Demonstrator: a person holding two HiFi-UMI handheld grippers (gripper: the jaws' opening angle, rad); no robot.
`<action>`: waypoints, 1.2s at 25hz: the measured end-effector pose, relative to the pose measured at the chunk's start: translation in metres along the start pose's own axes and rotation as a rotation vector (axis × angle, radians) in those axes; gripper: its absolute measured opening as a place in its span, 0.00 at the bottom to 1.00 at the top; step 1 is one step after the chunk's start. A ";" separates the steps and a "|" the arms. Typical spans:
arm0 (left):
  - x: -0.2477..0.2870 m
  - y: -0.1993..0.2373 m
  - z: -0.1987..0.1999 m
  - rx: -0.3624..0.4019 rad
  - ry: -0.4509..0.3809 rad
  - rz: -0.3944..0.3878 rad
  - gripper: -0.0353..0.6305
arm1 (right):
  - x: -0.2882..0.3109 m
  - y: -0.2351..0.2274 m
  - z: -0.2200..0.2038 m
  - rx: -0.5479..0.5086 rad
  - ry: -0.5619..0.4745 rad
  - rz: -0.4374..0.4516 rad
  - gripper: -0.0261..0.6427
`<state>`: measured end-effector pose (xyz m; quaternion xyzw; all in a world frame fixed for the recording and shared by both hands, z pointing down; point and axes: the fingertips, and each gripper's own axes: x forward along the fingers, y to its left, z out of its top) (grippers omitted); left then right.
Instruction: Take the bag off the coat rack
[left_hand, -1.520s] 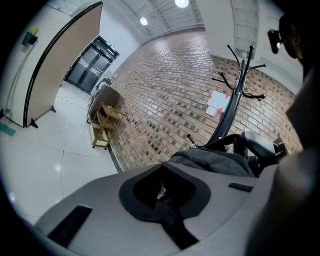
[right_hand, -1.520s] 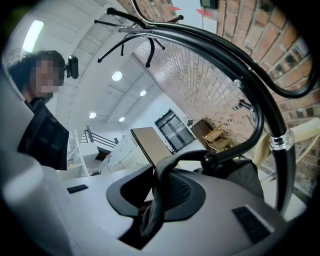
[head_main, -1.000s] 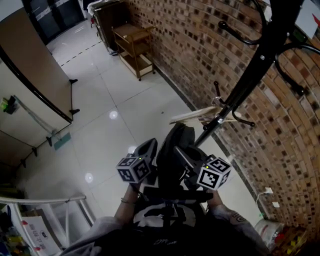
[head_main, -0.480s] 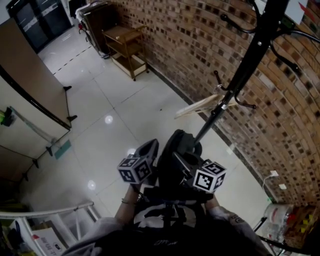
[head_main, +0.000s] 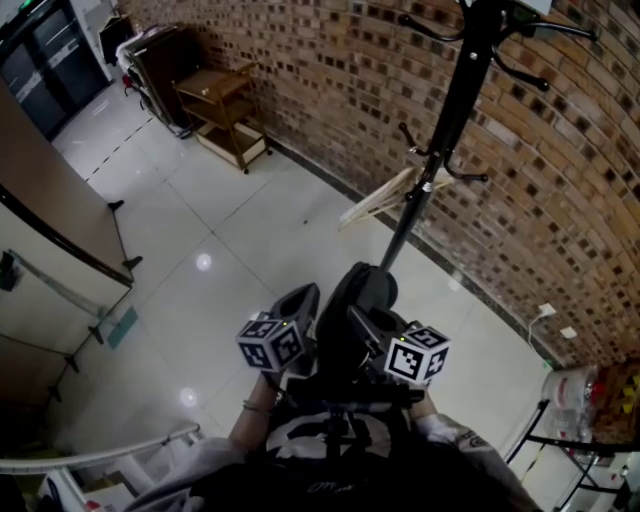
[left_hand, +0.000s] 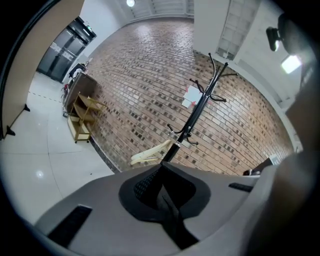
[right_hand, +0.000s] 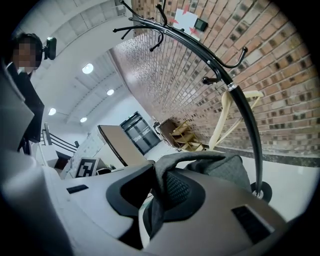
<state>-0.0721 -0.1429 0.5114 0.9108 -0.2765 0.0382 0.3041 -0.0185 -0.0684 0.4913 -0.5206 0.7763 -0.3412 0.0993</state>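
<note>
Holding bag clear of coat rack. My right gripper pinches grey strap; left gripper closed, seemingly empty. Next, I think: carry bag away, set down.

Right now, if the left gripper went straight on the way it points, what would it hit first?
Probably the pole of the coat rack, about where the wooden hanger hangs; the brick wall lies behind. Depth is hard to judge from here.

support: white tiled floor | standing on it: coat rack, wooden cart
</note>
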 end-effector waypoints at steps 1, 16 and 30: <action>-0.001 -0.003 -0.002 0.007 0.007 -0.012 0.06 | -0.003 0.000 -0.002 0.002 -0.007 -0.011 0.11; -0.011 -0.025 -0.020 0.025 0.043 -0.070 0.06 | -0.031 0.000 -0.025 0.017 -0.034 -0.092 0.11; -0.008 -0.030 -0.026 0.019 0.053 -0.068 0.06 | -0.033 -0.005 -0.026 0.018 -0.015 -0.099 0.11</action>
